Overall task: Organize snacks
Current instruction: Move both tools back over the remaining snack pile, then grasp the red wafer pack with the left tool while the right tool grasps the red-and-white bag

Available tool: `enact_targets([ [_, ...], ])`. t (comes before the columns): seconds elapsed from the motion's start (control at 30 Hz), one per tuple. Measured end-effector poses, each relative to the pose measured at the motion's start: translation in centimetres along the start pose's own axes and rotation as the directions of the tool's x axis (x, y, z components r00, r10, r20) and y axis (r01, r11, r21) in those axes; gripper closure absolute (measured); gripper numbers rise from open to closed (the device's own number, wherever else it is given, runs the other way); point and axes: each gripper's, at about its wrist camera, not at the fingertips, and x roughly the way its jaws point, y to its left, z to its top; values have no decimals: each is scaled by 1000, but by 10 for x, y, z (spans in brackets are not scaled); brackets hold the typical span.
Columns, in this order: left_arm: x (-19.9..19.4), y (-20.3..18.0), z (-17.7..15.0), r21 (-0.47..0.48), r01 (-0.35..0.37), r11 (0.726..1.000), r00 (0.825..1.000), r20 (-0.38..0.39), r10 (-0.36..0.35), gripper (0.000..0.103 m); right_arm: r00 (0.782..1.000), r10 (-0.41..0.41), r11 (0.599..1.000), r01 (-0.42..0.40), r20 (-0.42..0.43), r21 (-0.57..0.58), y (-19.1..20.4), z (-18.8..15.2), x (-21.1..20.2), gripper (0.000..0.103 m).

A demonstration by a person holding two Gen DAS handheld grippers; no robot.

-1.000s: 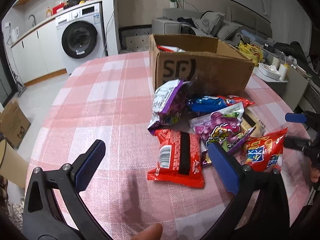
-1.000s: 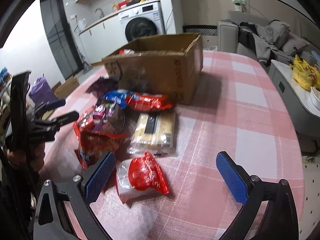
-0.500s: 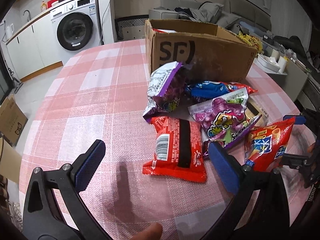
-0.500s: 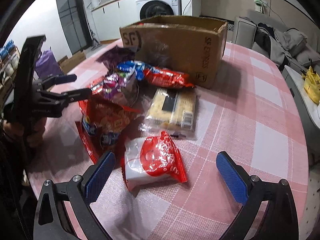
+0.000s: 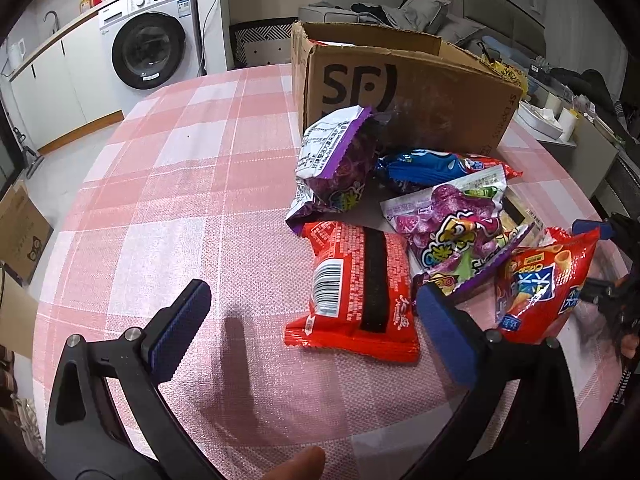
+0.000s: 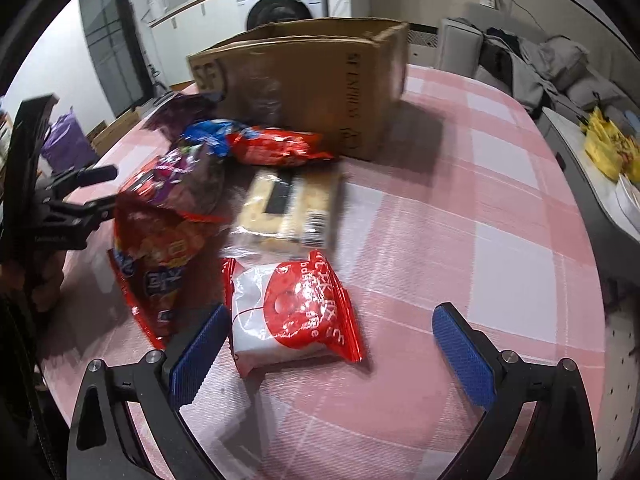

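Observation:
Snack packets lie in a heap on the pink checked tablecloth [image 5: 180,200] in front of an open cardboard box [image 5: 400,92]. My left gripper [image 5: 312,292] is open, its fingers either side of the near end of a red packet [image 5: 360,292]. Behind that are a purple grape bag [image 5: 452,232], a purple-white bag [image 5: 332,160] leaning on the box, and a blue-red packet [image 5: 440,164]. My right gripper [image 6: 328,316] is open around a white-and-red packet [image 6: 288,308]. A red chips bag [image 6: 160,248] and a yellow cracker packet [image 6: 292,204] lie beyond it.
The box [image 6: 320,80] stands at the table's far side. Off the table are a washing machine [image 5: 148,52], a sofa with clothes [image 5: 400,12], a side table with a yellow bag [image 6: 608,148] and a floor carton [image 5: 20,232]. The left half of the cloth is bare.
Both grippers have moved forward and lower toward the heap. The left one has closed in on the red packet, the right one on the white-and-red packet. Both stay open.

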Motion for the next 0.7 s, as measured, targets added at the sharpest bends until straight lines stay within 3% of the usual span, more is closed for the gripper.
enact_targets([
  [0.33, 15, 0, 4, -9, -31, 999, 999, -38, 31, 1, 1000, -26, 997, 27, -14, 69, -20, 2, -3, 0],
  [0.6, 29, 3, 9, -3, -48, 999, 997, -64, 48, 1, 1000, -1, 1000, 1, -32, -2, -5, -2, -1, 2],
  [0.7, 33, 6, 11, -11, -42, 999, 997, -68, 42, 1, 999, -16, 999, 15, -42, -28, 1, -4, 1, 11],
])
